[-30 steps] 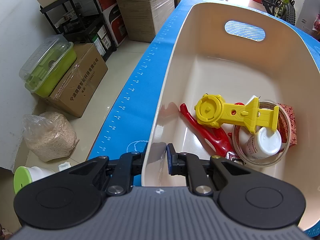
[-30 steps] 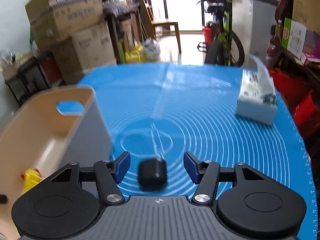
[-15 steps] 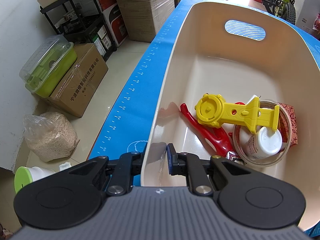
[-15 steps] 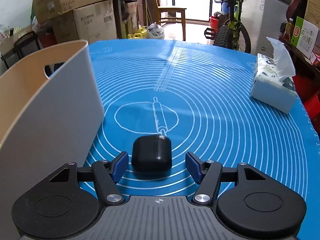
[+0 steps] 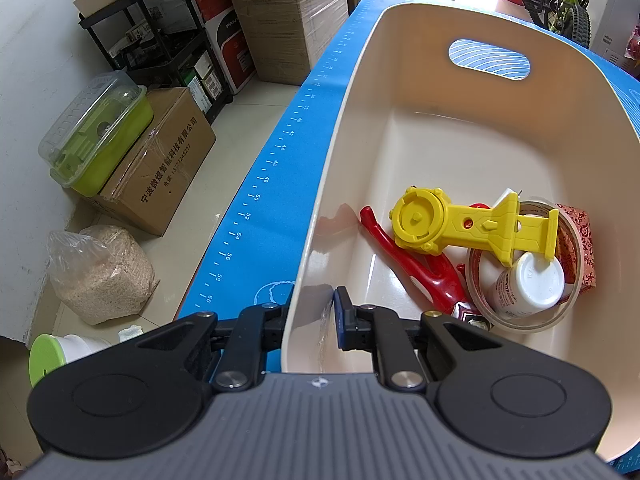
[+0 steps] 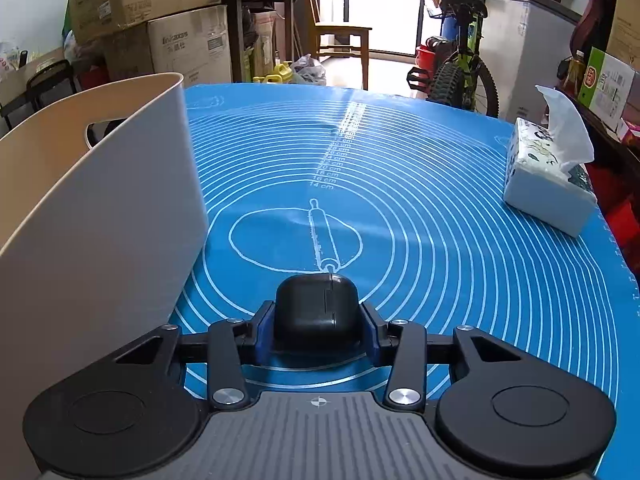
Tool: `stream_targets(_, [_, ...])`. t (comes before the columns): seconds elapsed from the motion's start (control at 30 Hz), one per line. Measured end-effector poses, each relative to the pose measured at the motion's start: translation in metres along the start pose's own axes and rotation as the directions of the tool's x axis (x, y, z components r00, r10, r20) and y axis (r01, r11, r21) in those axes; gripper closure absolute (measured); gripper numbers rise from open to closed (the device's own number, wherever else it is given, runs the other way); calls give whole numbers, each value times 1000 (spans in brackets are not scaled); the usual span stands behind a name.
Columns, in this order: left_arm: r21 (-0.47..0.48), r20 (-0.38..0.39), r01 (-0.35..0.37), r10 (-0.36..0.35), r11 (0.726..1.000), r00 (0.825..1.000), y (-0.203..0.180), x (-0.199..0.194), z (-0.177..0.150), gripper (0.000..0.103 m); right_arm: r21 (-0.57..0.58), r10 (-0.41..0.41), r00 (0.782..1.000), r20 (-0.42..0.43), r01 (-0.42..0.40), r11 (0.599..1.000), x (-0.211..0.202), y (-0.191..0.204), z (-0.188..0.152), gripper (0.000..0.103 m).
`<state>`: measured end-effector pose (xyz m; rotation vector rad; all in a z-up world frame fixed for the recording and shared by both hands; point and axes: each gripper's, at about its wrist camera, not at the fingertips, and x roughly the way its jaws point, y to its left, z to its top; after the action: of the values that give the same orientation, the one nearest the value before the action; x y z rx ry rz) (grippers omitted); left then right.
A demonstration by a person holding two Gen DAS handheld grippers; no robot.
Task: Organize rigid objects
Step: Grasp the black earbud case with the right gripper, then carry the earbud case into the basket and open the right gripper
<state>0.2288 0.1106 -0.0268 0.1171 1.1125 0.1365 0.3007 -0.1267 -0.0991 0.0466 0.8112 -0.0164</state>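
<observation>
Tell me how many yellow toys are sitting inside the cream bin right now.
1. The yellow toy lies inside the cream bin, on top of the red toy and the tape roll. Other items could be hidden beneath the pile.

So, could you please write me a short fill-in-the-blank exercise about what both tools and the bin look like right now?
1. The left tool is clamped on the cream bin's ____.
2. The right tool's pads are closing on a ____ case.
3. The yellow toy lies inside the ____.
4. The tissue box stands on the ____ mat.

Missing words: wall; black; bin; blue
</observation>
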Motion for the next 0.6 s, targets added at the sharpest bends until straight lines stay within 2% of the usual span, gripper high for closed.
stream_targets(0.1, [-1,-1,1,-1,1000,1000,-1,1,0,85,-22,-15,1000,3,15,1000,-1,3,-1,54])
stream_targets(0.27, [-3,-1,3,-3,1000,1000,-1,1,0,85,28,-41,999,2,41,999,-11,-5,5,54])
stream_targets(0.6, [-5,0,4,-4,1000,1000,-2,1,0,85,119,-17,992,128,1,993,-65,-17,32,54])
